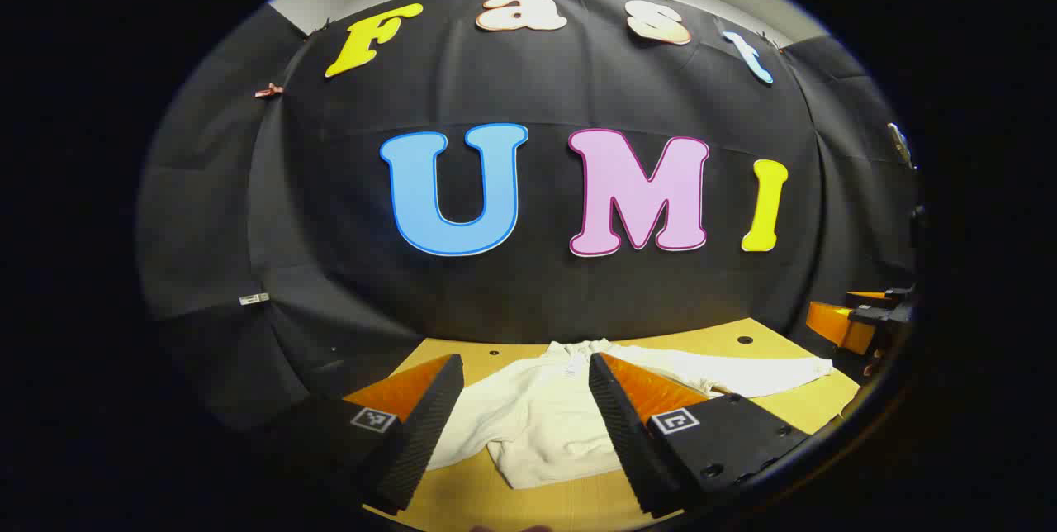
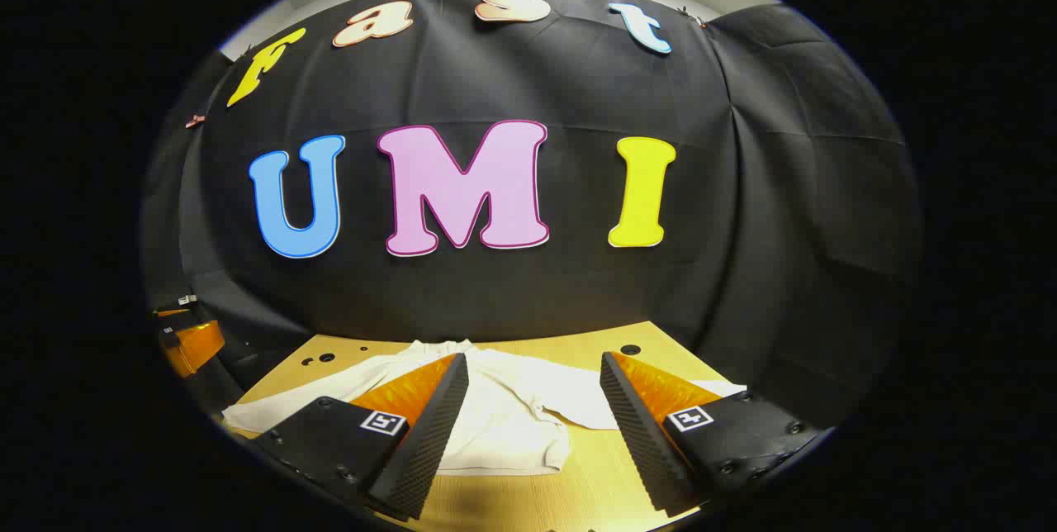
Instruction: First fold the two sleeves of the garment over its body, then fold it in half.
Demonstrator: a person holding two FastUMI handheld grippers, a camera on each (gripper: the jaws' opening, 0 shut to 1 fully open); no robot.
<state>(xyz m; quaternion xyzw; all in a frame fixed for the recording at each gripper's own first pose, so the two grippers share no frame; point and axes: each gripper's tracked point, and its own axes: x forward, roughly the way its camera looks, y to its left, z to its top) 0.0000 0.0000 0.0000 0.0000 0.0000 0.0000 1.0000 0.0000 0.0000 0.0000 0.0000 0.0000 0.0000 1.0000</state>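
Wooden table (image 1: pixel 776 412) low in the left gripper view carries the white garment (image 1: pixel 545 416) flat, sleeves spread, behind the left gripper (image 1: pixel 526 367), jaws apart and empty, while in the right gripper view the right gripper (image 2: pixel 534 367) likewise gapes empty over the garment at lower centre.

Both views look low across the tan wooden table (image 1: pixel 768 342) (probably side by side), sharing the flat white long-sleeved garment (image 2: pixel 512 425)
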